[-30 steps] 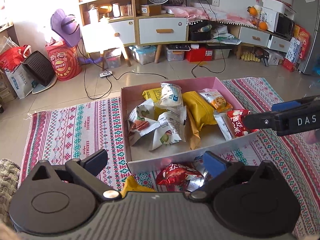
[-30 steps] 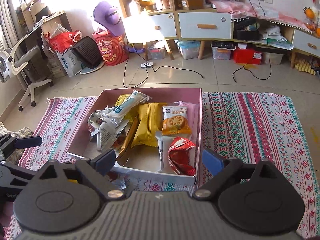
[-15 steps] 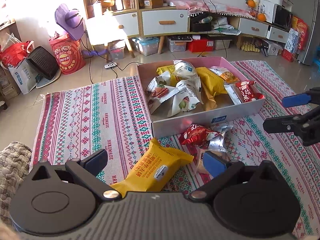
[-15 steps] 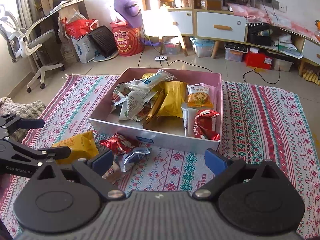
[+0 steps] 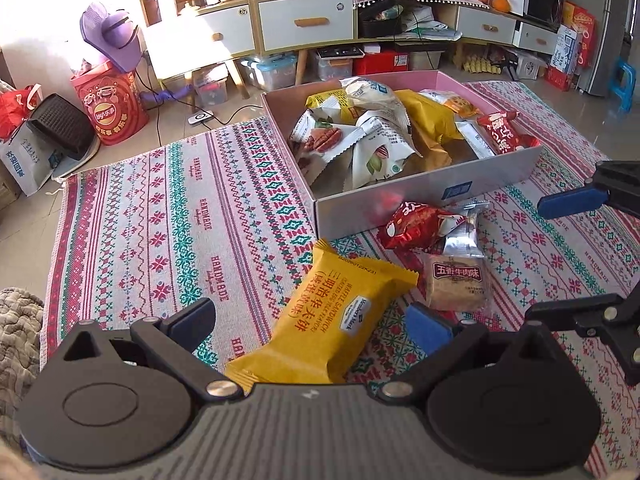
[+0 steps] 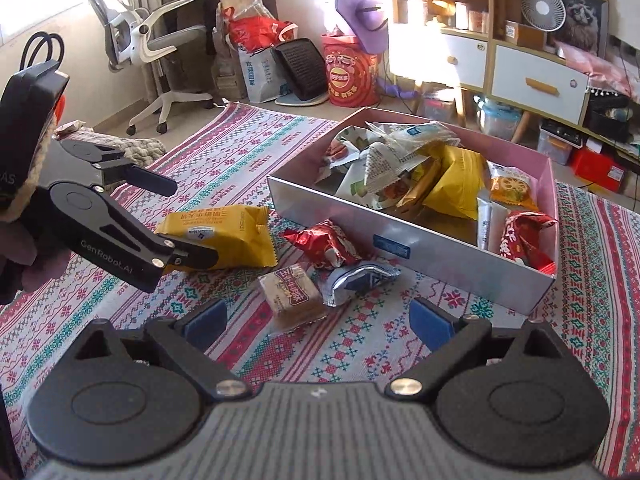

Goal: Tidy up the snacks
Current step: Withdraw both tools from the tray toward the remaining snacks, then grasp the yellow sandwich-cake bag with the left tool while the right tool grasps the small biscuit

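Note:
A pink box (image 5: 424, 188) (image 6: 404, 236) on the rug holds several snack packets. In front of it lie a yellow waffle packet (image 5: 332, 316) (image 6: 224, 236), a red packet (image 5: 416, 224) (image 6: 328, 244), a silver packet (image 5: 464, 236) (image 6: 360, 280) and a brown biscuit packet (image 5: 456, 284) (image 6: 290, 294). My left gripper (image 5: 310, 320) (image 6: 176, 220) is open, with the yellow packet between its jaws and no pad pressing on it. My right gripper (image 6: 320, 320) (image 5: 560, 258) hovers wide with its jaws closing. The brown packet's near end lies in its gap, untouched.
A patterned rug (image 5: 180, 216) covers the floor under everything. A knitted blanket (image 5: 16, 320) lies at the rug's near left. Cabinets (image 5: 304, 24), a red tub (image 5: 112, 100), storage bins and cables line the back; an office chair (image 6: 160, 44) stands far left.
Both grippers have sunk and drawn back from the box to the loose packets in front of it. The yellow packet now sits between the left jaws. The right gripper has rolled.

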The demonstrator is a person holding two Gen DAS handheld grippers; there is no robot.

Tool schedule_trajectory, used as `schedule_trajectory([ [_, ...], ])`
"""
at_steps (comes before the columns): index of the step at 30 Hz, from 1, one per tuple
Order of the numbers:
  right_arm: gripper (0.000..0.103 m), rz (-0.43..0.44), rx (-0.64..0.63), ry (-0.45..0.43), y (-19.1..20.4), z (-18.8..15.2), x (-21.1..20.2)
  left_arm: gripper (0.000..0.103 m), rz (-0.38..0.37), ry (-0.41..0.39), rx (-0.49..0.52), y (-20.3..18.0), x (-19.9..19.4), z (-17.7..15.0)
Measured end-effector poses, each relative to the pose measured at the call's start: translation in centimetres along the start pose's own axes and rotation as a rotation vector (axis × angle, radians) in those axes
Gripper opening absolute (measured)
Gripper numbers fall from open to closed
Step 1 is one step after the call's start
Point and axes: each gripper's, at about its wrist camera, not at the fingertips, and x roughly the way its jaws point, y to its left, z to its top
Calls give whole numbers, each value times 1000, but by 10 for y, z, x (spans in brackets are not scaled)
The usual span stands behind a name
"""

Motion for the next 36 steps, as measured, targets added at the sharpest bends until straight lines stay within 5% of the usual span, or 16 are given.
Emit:
schedule_trajectory([
  [7, 76, 100, -75, 18, 17, 5, 15, 101, -13, 30, -27, 7, 11, 3],
  [16, 63, 49, -114, 42, 21, 1, 30, 81, -71, 80, -18, -2, 18, 9],
  [21, 35, -12, -136, 45, 23, -2, 28, 73, -80, 85, -29, -6, 15, 9],
  [23, 32, -13, -114, 51, 20, -3, 25, 67, -76, 92, -45, -6, 14, 8],
  [27, 31, -33, -109, 69, 18, -6, 20, 54, -72, 135, -84, -5, 14, 3],
  [36, 31, -129, -49, 136, 8, -11, -1, 51, -87, 170, -86, -22, 5, -8],
])
